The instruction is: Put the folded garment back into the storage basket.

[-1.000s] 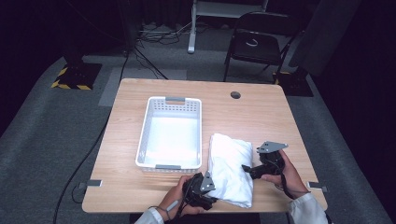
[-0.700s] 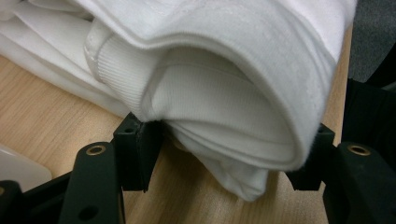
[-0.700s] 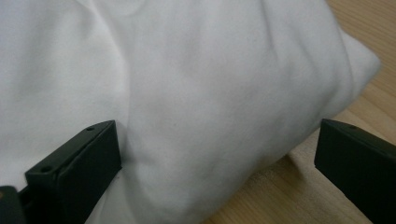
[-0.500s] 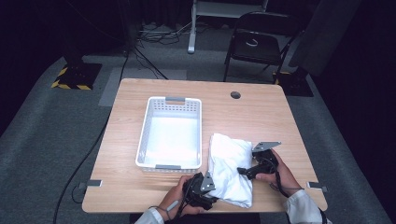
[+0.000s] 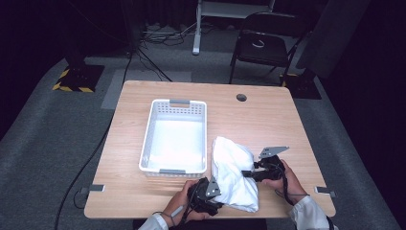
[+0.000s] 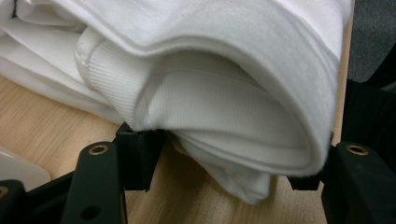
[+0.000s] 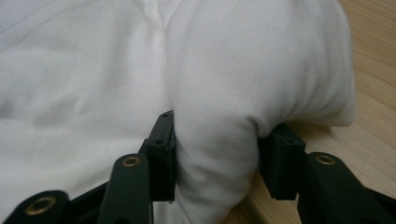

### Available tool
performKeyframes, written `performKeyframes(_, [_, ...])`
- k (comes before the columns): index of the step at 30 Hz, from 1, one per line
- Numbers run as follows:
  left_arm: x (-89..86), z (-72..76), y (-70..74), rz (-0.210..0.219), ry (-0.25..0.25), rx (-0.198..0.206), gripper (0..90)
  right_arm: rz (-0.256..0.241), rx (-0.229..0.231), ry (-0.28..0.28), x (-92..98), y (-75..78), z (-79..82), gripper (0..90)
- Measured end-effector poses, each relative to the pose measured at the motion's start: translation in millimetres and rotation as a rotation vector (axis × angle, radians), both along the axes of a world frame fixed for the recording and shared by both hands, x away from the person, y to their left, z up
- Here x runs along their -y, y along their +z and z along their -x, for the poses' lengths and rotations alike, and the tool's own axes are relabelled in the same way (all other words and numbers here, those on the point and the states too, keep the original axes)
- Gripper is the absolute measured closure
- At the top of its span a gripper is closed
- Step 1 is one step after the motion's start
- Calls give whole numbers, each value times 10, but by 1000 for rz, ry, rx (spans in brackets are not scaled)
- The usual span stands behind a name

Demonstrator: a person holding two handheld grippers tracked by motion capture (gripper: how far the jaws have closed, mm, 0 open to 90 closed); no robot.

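A folded white garment (image 5: 233, 173) lies on the wooden table (image 5: 268, 120), just right of a white plastic basket (image 5: 174, 136). My left gripper (image 5: 211, 188) holds the garment's near-left edge. In the left gripper view the thick folded hem (image 6: 233, 107) fills the gap between the jaws, and my left gripper (image 6: 224, 161) is shut on it. My right gripper (image 5: 249, 173) comes in from the right. In the right gripper view my right gripper (image 7: 217, 154) is shut on a bulge of the garment (image 7: 219, 93).
The basket is empty and its near rim (image 5: 172, 171) stands close to my left hand (image 5: 179, 203). The table's near edge (image 5: 143, 213) runs just under both hands. A cable hole (image 5: 241, 97) sits at the table's far side, with a dark chair (image 5: 263, 45) behind it.
My right gripper has moved slightly left into the garment's right edge, and the cloth has bunched up between the two grippers. The left gripper has hardly moved.
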State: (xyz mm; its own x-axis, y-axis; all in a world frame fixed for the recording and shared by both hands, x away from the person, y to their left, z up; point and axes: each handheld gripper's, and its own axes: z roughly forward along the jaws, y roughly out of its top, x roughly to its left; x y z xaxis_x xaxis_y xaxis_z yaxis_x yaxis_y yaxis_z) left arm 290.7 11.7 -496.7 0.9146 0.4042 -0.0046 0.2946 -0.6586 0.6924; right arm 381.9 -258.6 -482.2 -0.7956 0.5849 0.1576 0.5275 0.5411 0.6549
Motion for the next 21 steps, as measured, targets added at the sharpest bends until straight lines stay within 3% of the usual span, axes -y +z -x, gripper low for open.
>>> performKeyframes(6, [28,44,23,-14,15,8,465,21,45,-3,-37,34,65,589])
performKeyframes(11, [52,66,60,-29,25,38,535,22,75,-15,-51,69,105,598])
performKeyframes(21, [58,57,101,-57,24,54,568,42,123,-26,-91,132,165,600])
